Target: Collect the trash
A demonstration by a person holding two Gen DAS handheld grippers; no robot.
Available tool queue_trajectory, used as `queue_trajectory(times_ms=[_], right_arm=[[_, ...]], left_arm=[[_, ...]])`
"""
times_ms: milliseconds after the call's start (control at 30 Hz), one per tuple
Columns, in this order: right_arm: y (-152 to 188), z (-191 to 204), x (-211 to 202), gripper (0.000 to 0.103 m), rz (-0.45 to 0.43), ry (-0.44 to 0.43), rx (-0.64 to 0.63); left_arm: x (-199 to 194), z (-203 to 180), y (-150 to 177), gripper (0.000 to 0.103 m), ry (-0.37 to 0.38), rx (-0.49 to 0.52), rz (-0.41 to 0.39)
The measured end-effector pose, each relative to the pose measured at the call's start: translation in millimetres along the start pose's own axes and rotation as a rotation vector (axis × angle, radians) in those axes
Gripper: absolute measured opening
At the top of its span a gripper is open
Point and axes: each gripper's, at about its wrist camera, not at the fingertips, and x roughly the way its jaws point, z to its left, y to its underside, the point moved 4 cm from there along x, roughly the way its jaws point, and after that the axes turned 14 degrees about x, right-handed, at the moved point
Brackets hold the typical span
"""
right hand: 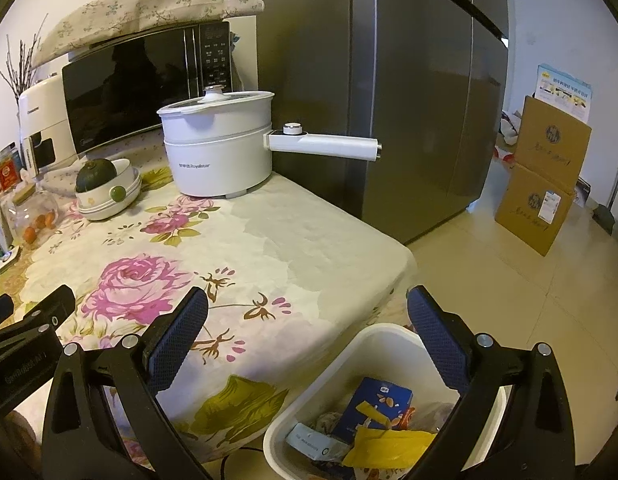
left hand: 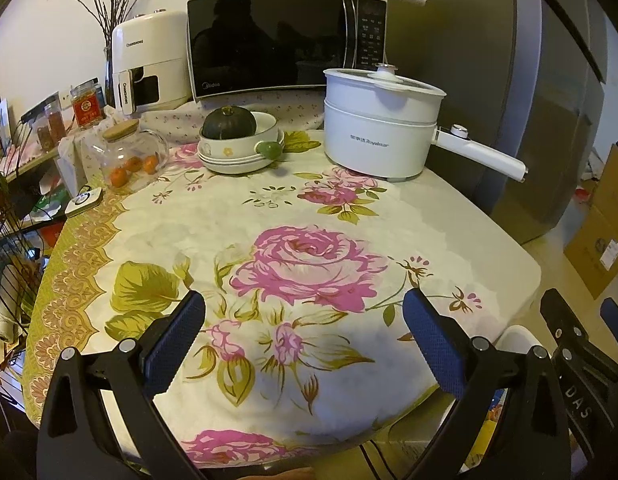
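Trash [right hand: 373, 420] sits in white bin [right hand: 373, 334] on floor, just off table's [right hand: 329, 240] near-right corner. Right gripper [right hand: 307, 328] hovers above bin rim, jaws spread, empty; it's the nearer one. Left gripper [left hand: 303, 332] over tablecloth, also spread w/ nothing held. No loose trash visible on table.

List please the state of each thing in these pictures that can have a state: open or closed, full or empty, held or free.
left gripper: jaws open, holding nothing.
right gripper: jaws open, holding nothing.
trash bin: no lid, trash inside.
blue carton: lying in the bin.
electric pot: lid on.
microwave: door closed.
glass jar: lid on, oranges inside.
bowl: holds a green squash.
fridge: doors closed.
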Motion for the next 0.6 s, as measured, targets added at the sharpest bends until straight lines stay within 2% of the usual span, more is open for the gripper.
queue_trajectory(times_ms=[600], right_arm=[[-2.3,-2.8,-6.7,0.096,-0.051,0.009,-0.003]], left_arm=[[-3.0,-8.3,-0.8,0.096,0.011,0.011,-0.006]])
